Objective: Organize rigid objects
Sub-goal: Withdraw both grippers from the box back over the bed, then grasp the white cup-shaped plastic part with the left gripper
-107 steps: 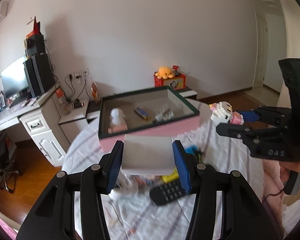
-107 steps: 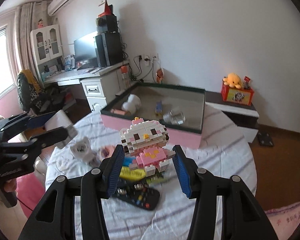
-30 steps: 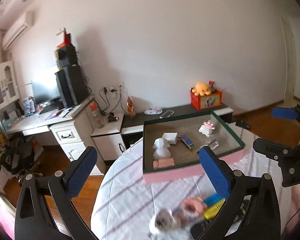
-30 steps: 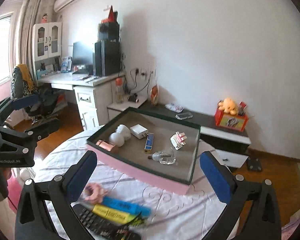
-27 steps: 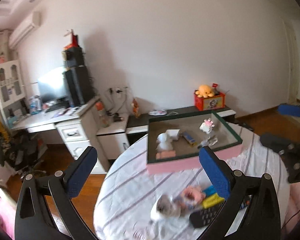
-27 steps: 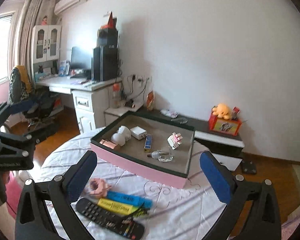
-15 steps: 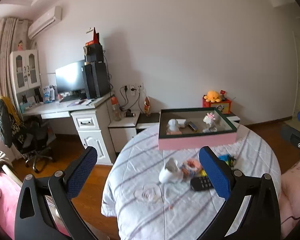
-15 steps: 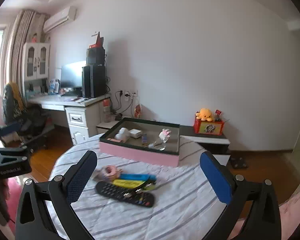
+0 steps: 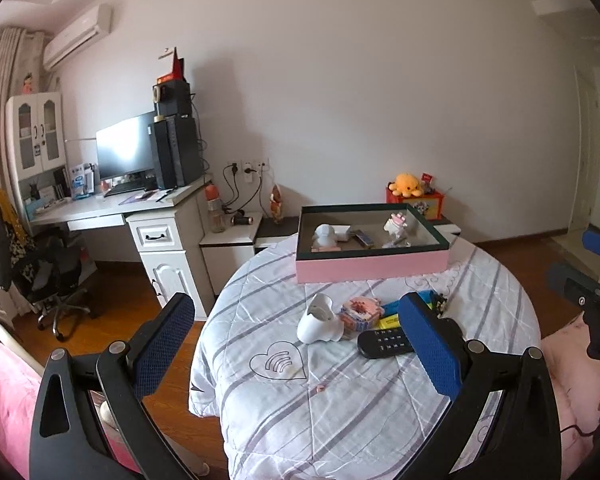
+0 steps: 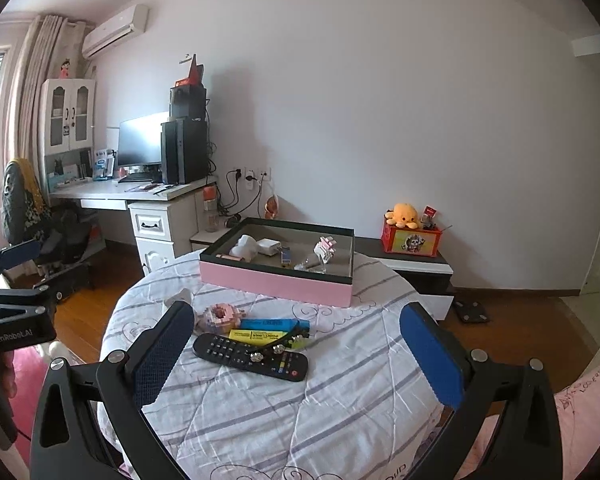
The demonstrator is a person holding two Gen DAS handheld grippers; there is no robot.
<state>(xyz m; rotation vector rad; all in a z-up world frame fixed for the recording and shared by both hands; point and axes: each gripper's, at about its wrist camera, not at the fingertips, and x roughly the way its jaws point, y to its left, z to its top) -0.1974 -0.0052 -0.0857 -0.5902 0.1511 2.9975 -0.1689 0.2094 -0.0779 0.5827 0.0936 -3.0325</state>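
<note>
A pink box with a dark green rim (image 9: 372,268) (image 10: 276,282) stands at the far side of a round table (image 9: 380,400) (image 10: 340,392). Inside it lie a white figure (image 9: 325,236), a white block (image 10: 269,246), a small blue item (image 10: 286,257) and a pink-white brick toy (image 9: 396,226) (image 10: 325,249). Loose on the cloth are a black remote (image 10: 250,357) (image 9: 384,343), yellow (image 10: 260,336) and blue (image 10: 274,324) markers, a pink brick ring (image 10: 220,317) (image 9: 358,312) and a white cup-like piece (image 9: 318,320). My left gripper (image 9: 296,344) and right gripper (image 10: 296,354) are open, empty, held back from the table.
A white desk (image 9: 112,216) with monitor and computer tower stands left of the table, with a black office chair (image 9: 40,272) beside it. A low cabinet with an orange plush on a red box (image 10: 410,232) stands behind. Pink bedding (image 9: 4,400) lies at the near edges.
Both grippers let go of the white block and the brick toy, which now lie in the box. Both grippers opened wide and drew back away from the table.
</note>
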